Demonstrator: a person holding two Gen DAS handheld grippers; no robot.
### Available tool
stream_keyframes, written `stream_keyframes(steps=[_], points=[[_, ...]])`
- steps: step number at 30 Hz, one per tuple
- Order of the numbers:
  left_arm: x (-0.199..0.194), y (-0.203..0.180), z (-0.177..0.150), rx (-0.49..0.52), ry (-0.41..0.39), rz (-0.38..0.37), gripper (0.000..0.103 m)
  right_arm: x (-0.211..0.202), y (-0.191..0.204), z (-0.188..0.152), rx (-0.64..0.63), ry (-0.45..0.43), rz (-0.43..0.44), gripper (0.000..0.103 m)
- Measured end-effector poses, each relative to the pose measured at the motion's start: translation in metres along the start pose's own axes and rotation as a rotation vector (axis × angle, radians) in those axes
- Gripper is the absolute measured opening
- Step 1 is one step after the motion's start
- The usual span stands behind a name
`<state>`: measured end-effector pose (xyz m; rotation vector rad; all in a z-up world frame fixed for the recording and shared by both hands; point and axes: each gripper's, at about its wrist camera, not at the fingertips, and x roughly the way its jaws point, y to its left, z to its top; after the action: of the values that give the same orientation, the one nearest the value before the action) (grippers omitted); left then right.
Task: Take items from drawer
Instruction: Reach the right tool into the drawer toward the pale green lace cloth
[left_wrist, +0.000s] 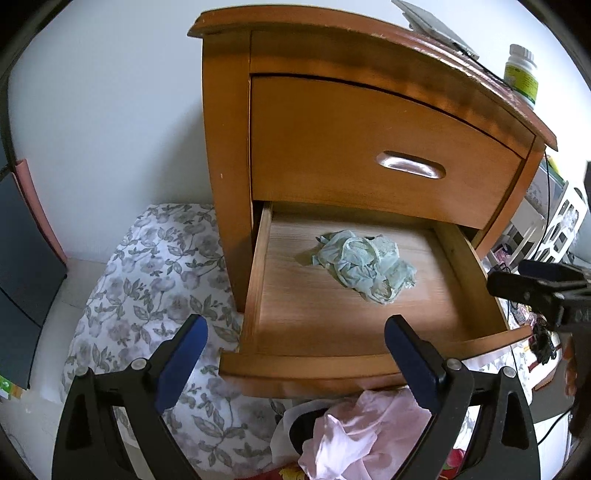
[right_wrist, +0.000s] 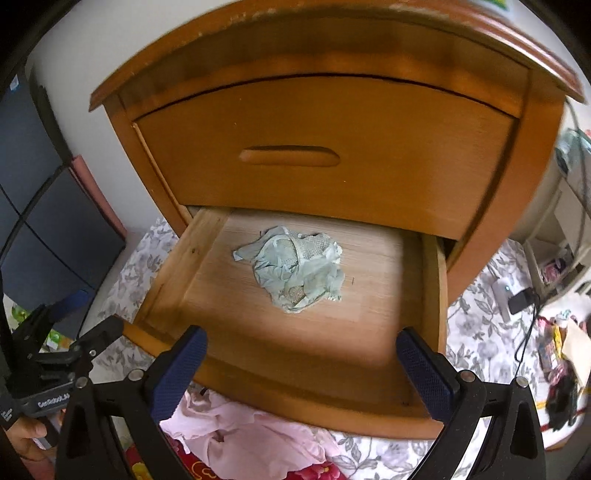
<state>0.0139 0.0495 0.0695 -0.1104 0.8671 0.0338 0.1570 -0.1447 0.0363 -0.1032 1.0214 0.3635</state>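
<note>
The drawer (right_wrist: 295, 332), the lower one of the wooden nightstand (left_wrist: 229, 147), stands pulled open, and one crumpled pale-green garment (right_wrist: 295, 269) lies alone near the middle of its floor. A pink garment (right_wrist: 251, 435) is heaped on the bedding just below the drawer front, so I judge one item is out and the green one is left. The right gripper (right_wrist: 301, 369) hangs over the drawer front, tongs wide apart and empty; the left gripper (left_wrist: 295, 362) likewise, apart, at the drawer's left corner. Nothing blocks the reach. A pill bottle (left_wrist: 521, 74) stands on the nightstand top.
</note>
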Motion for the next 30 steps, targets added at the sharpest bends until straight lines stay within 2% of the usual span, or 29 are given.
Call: stream_keyframes(steps=[8, 20, 30], points=[[0.018, 0.004, 0.002, 0.013, 0.026, -0.018, 0.097, 0.043, 0.005, 0.026, -0.072, 0.109, -0.017, 0.103], [0.037, 0.008, 0.001, 0.011, 0.055, -0.037, 0.097, 0.104, 0.016, 0.038, -0.212, 0.251, -0.061, 0.103], [0.046, 0.011, 0.000, 0.007, 0.072, -0.043, 0.097, 0.138, 0.018, 0.039, -0.287, 0.310, -0.090, 0.099]])
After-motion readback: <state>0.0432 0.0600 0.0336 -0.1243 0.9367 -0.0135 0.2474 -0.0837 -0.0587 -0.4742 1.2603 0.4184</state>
